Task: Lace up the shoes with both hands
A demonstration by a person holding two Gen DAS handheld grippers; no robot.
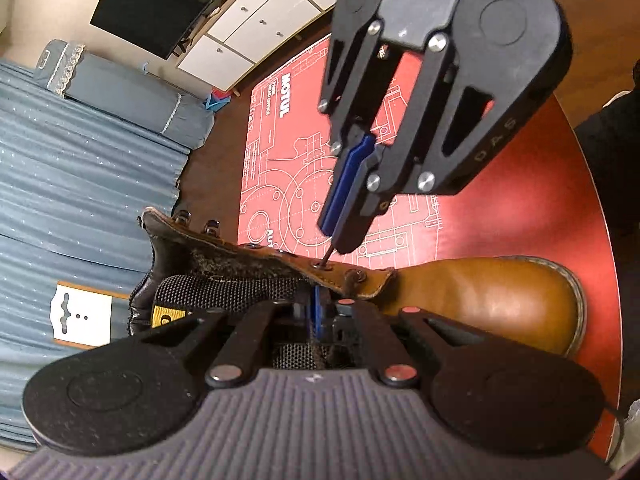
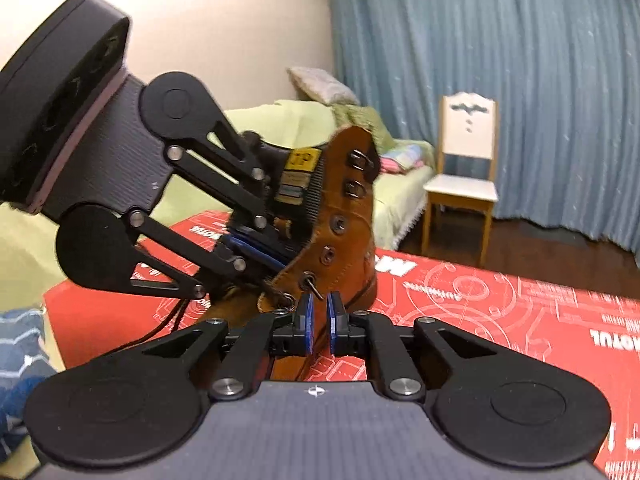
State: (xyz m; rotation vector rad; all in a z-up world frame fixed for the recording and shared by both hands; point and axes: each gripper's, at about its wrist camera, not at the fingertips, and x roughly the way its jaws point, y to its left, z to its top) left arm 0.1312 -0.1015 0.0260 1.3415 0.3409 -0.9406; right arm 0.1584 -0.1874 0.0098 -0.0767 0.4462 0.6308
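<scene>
The brown boot (image 2: 340,216) is standing on the red mat (image 2: 520,312). The left hand-held gripper (image 2: 264,258) is reaching inside the boot, pads pressed together. The right hand-held gripper (image 2: 319,312) is hovering spread beside the lace tip (image 2: 314,289) poking through an eyelet.
</scene>
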